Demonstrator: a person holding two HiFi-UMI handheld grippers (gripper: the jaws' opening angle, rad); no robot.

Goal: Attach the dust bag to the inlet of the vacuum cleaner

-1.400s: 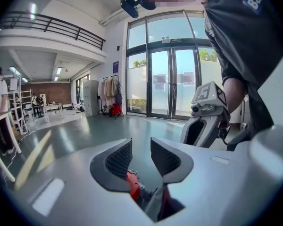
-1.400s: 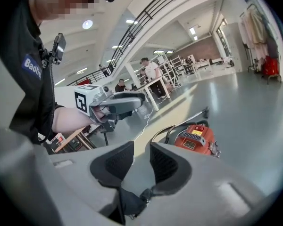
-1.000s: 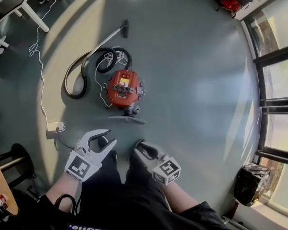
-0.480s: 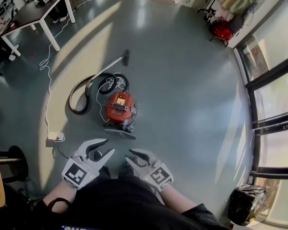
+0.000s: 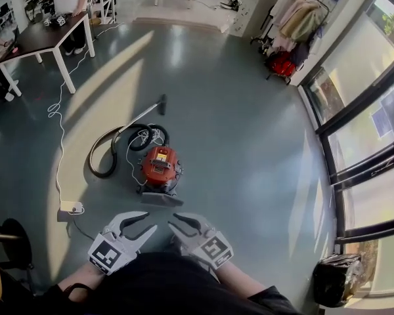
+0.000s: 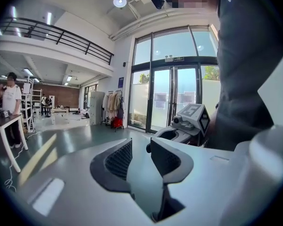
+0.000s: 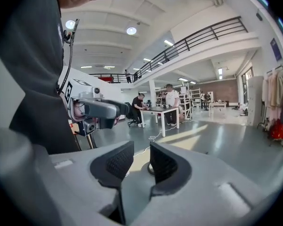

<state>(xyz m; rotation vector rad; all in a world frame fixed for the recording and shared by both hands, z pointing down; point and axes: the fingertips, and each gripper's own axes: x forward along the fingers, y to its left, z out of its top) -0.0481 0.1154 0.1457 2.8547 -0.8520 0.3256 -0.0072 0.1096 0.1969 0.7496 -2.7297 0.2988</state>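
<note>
The red vacuum cleaner [image 5: 160, 165] sits on the grey floor ahead of me, its black hose [image 5: 104, 151] curling off to the left and the wand pointing away. A flat grey part [image 5: 159, 199] lies at its near end; I cannot make out a dust bag. My left gripper [image 5: 146, 222] and right gripper [image 5: 173, 222] hover side by side close to my body, short of the vacuum, tips toward each other. Both are open and empty. In the left gripper view the jaws [image 6: 140, 157] frame only floor; the right gripper view [image 7: 140, 161] shows the same.
A white power strip [image 5: 72, 207] and its cable lie left of the vacuum. A dark-topped table [image 5: 46, 39] with people stands at the far left. A black bin bag [image 5: 337, 278] sits at the lower right by the glass doors. A clothes rack [image 5: 285, 21] is far right.
Both grippers have come up and stayed close to my body, empty. The right one has rolled. My view has lifted, so the vacuum looks smaller and farther off.
</note>
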